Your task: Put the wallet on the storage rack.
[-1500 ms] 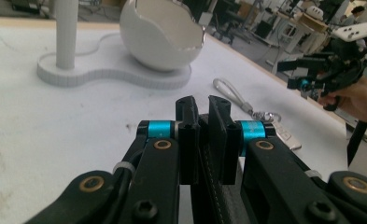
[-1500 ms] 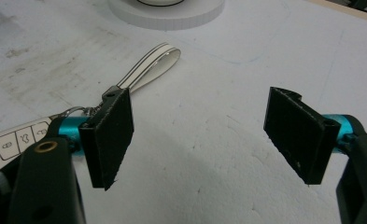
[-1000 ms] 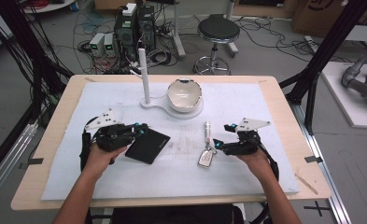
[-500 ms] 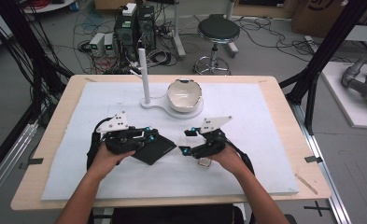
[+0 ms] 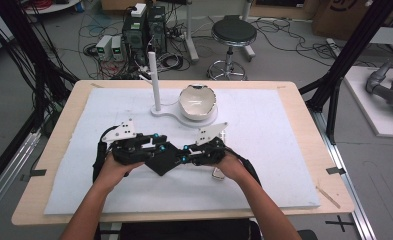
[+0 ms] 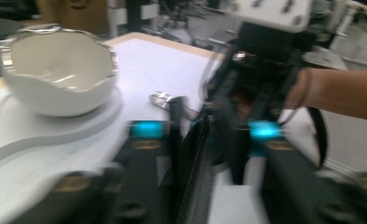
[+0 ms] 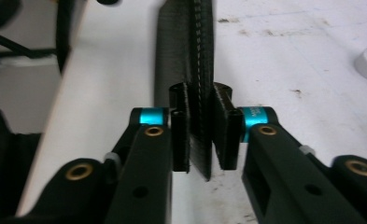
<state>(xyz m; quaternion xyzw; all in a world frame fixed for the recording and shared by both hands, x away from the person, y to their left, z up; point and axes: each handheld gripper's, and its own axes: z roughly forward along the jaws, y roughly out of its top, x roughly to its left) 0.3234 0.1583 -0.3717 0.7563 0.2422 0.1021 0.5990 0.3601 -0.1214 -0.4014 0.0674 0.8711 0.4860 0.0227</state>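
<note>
A flat black stitched pouch (image 5: 164, 160) is held between both grippers over the middle of the white mat. In the high view my left gripper (image 5: 158, 141) grips its left corner and my right gripper (image 5: 184, 153) its right corner. In the right gripper view my right gripper (image 7: 203, 130) has both pads pressed on the pouch's (image 7: 190, 56) thin edge. The left gripper view is blurred: the pouch's edge (image 6: 195, 177) runs up between the jaws of my left gripper (image 6: 204, 140), and the other gripper (image 6: 260, 70) faces it close ahead.
A white bowl (image 5: 197, 101) sits on a white base (image 5: 169, 111) with an upright post (image 5: 155, 80) behind the grippers. A small pale object (image 5: 218, 173) lies on the mat under the right hand. A silvery piece (image 6: 162, 98) lies near the bowl (image 6: 59, 70).
My right gripper has moved left from the small pale object to the pouch and shut on its edge. The left gripper has carried the pouch a little to the right.
</note>
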